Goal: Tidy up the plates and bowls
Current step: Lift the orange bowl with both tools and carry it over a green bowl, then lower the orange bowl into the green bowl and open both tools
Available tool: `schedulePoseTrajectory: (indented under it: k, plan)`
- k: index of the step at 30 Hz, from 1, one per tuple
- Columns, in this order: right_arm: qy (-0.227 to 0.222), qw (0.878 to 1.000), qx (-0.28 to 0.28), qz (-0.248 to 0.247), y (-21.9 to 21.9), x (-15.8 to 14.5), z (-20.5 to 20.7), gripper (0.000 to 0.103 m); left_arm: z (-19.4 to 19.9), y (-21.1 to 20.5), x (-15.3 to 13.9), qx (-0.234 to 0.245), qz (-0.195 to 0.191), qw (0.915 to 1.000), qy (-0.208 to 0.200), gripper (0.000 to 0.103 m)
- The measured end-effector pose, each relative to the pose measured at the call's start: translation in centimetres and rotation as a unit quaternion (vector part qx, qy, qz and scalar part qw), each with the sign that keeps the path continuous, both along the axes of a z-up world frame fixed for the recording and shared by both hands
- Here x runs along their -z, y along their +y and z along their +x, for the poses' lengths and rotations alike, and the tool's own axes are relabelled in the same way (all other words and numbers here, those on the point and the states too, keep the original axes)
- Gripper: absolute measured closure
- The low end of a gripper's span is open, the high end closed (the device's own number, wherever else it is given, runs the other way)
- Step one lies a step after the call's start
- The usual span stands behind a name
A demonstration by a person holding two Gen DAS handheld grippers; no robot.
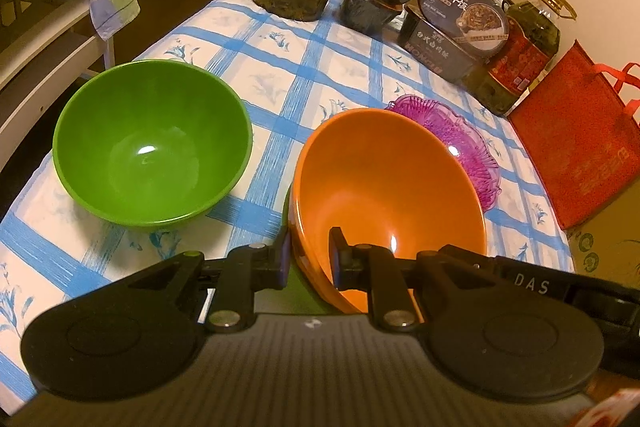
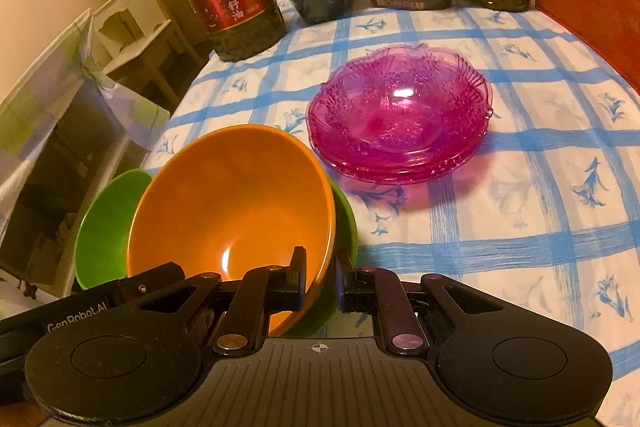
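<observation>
I see my left gripper pitched down toward twelve o'clock, jaws nearly closed with one finger either side of a rim, and my right gripper likewise.

Dim, warm yellowish indoor light; small glare spots in bowls (fisheye-bent, dark corners); slightly soft focus

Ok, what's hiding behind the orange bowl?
Purple glass dishes peek out from behind the orange bowl. In the left camera only their far edge shows. The bowl covers the rest, so you can't count them from there.
</observation>
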State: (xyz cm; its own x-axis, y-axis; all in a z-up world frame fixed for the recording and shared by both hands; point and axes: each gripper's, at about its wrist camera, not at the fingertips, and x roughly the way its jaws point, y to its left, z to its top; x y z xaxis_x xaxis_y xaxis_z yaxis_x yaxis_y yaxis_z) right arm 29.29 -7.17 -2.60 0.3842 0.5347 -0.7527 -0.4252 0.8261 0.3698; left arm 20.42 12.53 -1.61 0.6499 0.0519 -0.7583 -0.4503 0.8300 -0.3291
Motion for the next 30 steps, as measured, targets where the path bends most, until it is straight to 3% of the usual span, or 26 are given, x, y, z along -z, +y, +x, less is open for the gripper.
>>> schedulePoseTrajectory:
  k: [12,14,18,26,30]
  plan:
    - [-0.002,1.0,0.0,0.0,-0.1,0.1,0.0,0.089,-0.1,-0.1,0.0,0.0,-0.001,1.0,0.0,0.086]
    - [-0.003,1.0,0.001,0.002,-0.1,0.1,0.0,0.086,-0.1,-0.1,-0.1,0.0,-0.003,1.0,-0.001,0.086]
    - [-0.004,1.0,0.001,0.006,-0.1,-0.1,0.2,0.067,-0.2,-0.1,-0.1,-0.002,-0.003,1.0,-0.003,0.085]
    - [-0.01,0.999,0.01,0.035,-1.0,-1.2,0.0,0.063,-0.9,0.2,-0.9,-0.01,-0.002,0.9997,-0.02,0.084]
    - [-0.015,0.999,0.023,0.046,-2.2,-1.9,-0.7,0.061,-2.0,0.3,-1.5,-0.018,-0.004,0.9994,-0.03,0.079]
